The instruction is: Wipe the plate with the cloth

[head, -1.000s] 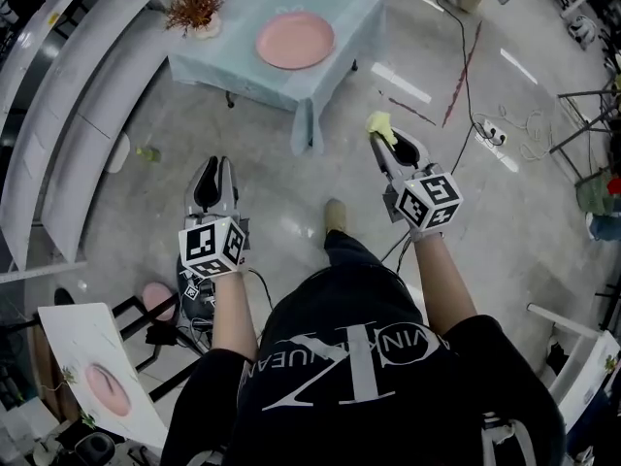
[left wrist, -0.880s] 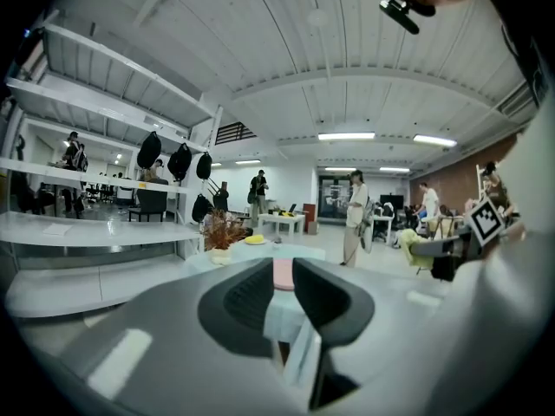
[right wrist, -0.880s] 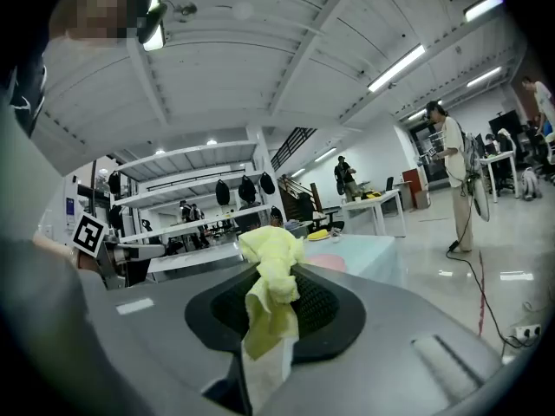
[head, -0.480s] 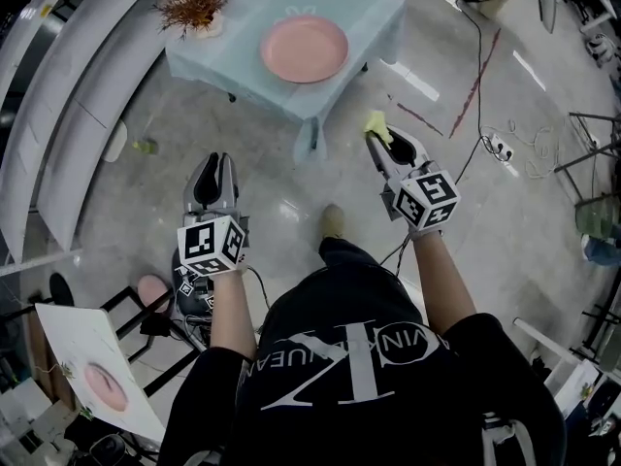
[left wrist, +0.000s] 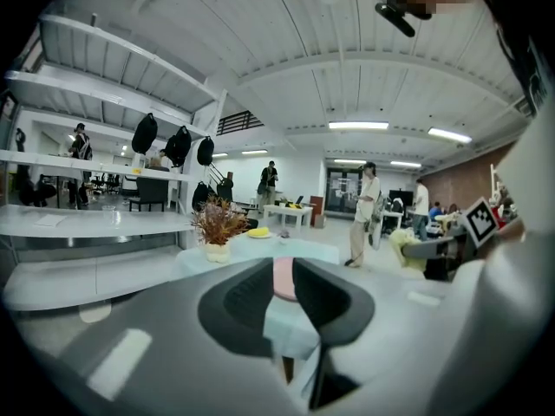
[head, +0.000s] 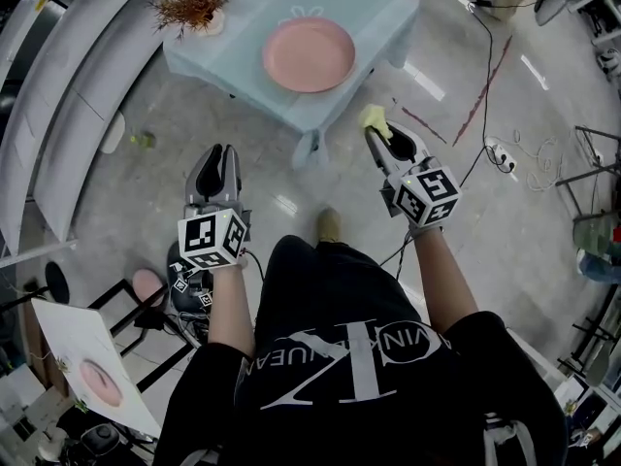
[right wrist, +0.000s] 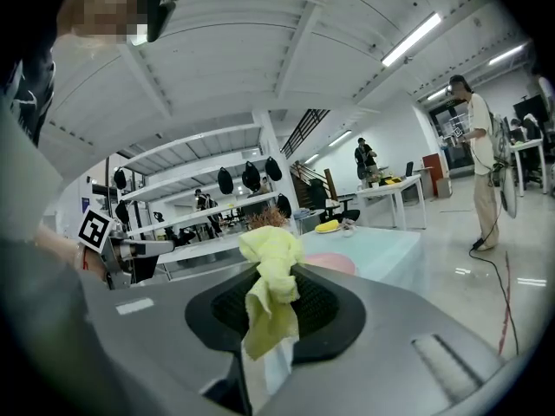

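Right gripper pinch on limp, light yellow cloth mid-bunch; left gripper slightly parted, empty, likely for steadying slippery pink plate by rim

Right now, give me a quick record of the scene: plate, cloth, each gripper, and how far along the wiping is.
plate: pink, on the blue-clothed table, ahead of the person
cloth: yellow, bunched, not touching the plate
right gripper: shut on the cloth
left gripper: jaws slightly apart, nothing between them
progress: wiping not yet begun; both grippers held over the floor, short of the table
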A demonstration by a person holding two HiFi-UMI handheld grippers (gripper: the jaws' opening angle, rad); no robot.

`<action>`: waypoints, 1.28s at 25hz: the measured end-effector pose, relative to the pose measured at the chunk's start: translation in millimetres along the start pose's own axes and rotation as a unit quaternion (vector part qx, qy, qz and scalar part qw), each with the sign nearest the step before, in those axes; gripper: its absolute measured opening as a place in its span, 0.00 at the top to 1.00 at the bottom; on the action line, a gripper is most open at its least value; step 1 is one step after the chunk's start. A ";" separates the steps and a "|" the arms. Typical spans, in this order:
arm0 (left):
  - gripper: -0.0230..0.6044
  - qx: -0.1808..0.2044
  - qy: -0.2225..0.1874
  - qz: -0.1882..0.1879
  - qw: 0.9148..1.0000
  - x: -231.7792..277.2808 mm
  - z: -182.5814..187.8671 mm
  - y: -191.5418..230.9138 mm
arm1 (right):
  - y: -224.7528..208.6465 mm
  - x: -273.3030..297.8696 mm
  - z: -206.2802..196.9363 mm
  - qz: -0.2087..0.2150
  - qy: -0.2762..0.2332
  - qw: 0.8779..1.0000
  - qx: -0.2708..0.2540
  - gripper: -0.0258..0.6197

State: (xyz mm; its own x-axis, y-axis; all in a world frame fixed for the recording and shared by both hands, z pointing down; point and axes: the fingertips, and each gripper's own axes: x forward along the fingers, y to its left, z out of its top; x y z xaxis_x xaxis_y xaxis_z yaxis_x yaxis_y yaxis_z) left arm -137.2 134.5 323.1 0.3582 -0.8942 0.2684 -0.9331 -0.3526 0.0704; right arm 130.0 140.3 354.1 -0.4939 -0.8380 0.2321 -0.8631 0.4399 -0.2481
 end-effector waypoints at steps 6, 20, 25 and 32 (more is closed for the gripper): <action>0.96 -0.003 0.016 -0.002 1.000 22.3 -8.1 4.6 | -14.1 23.0 -7.1 0.002 0.008 1.000 0.011 0.82; 0.96 -0.013 0.037 -0.035 0.999 122.8 3.0 47.5 | -35.7 113.1 3.2 -0.012 0.035 0.999 0.019 0.82; 0.96 -0.020 0.052 -0.052 0.997 162.1 -3.1 63.4 | -41.1 152.4 0.1 -0.012 0.048 0.999 0.023 0.82; 0.96 -0.032 0.076 -0.089 0.993 205.3 -14.6 68.8 | -49.4 187.6 -2.5 -0.023 0.067 0.997 0.016 0.82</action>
State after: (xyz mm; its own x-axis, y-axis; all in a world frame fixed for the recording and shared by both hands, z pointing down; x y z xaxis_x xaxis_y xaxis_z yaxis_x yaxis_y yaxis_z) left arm -128.3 -69.4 397.1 0.5140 -0.7655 0.3871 -0.8568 -0.4797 0.1891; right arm 79.7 -37.9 412.2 -0.4662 -0.8047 0.3676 -0.8820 0.3900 -0.2646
